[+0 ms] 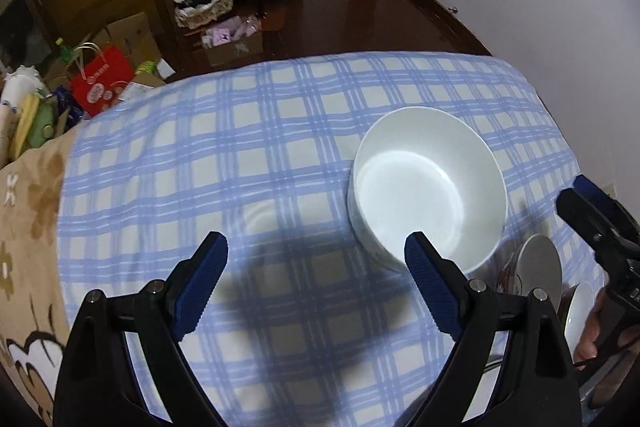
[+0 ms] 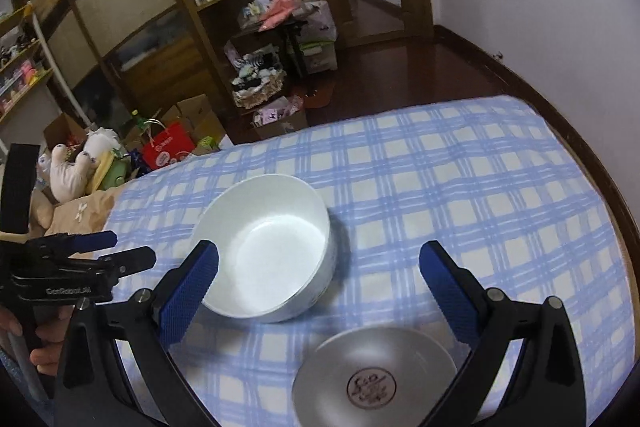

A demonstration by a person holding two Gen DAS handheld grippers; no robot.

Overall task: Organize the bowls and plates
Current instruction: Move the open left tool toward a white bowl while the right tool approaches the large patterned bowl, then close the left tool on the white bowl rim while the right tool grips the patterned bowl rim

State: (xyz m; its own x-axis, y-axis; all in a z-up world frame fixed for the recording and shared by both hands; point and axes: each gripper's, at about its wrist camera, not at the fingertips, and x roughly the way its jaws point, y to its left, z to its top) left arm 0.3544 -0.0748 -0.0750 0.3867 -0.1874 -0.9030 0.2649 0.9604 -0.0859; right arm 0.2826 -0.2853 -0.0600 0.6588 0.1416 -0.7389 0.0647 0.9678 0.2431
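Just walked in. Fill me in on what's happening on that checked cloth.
A person holds a gripper in each hand over a table with a blue checked cloth. Both the left gripper and the right gripper are open and hold nothing. A white bowl sits upright on the cloth, and a small plate lies nearer, between the right gripper's fingers but not gripped. Nothing is stacked yet.

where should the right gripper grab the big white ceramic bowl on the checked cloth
Pinch the rim of the big white ceramic bowl from above, one finger inside, one outside. It sits upright and empty, too wide to span; the open right gripper is nearest its right wall.
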